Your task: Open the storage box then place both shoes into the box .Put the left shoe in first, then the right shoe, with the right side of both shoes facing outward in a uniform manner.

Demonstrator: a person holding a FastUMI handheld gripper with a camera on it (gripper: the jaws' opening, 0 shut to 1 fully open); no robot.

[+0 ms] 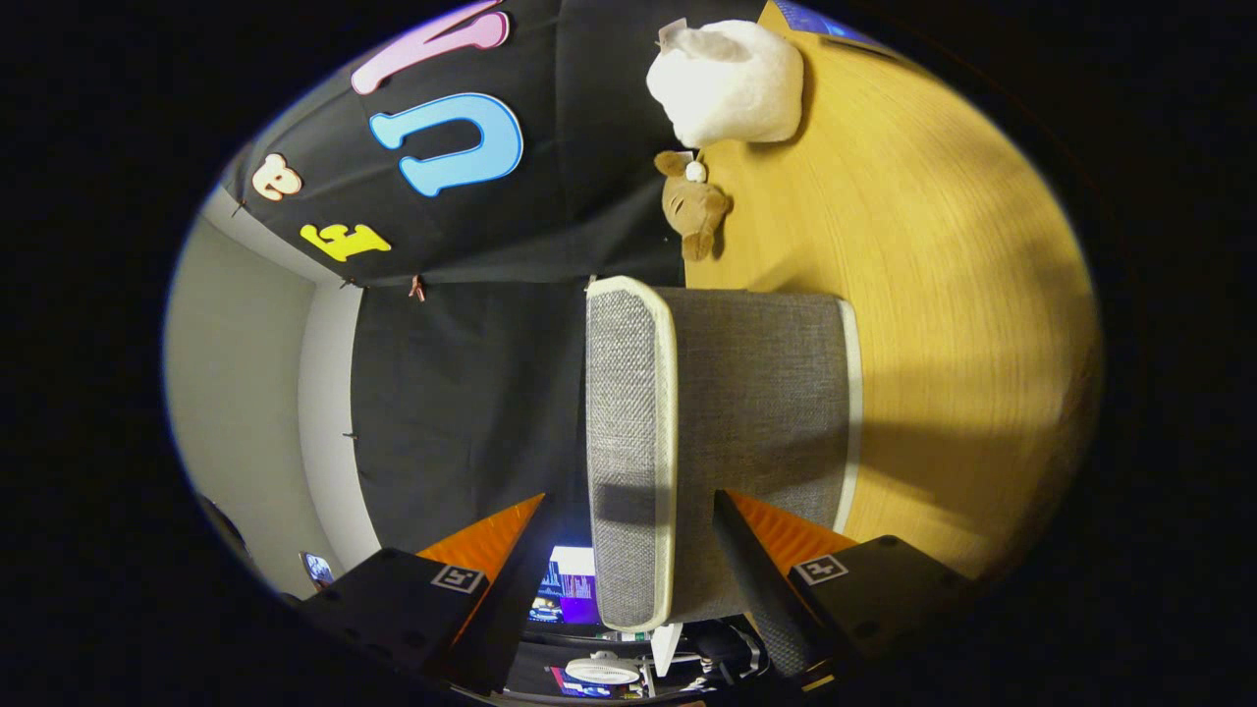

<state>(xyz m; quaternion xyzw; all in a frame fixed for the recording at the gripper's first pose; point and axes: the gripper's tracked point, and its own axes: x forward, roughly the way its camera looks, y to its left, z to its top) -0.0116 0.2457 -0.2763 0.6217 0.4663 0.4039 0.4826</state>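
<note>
The storage box point(756, 393) is grey fabric with white piping and stands on the wooden table point(943, 295); the whole scene appears turned on its side. Its lid point(628, 393) is a flat grey panel with a white rim, and it runs back between my fingers. My gripper point(630, 496) is open, one finger on each side of the lid's edge. There is a visible gap between the wall-side fingertip point(525, 511) and the lid. The other fingertip point(732, 511) lies over the box's side panel.
A white plush point(727, 83) and a small brown plush point(695, 201) sit on the table beyond the box, against the black cloth wall point(462, 393). Behind my fingers are a lit screen point(570, 589) and a small white fan point(601, 671).
</note>
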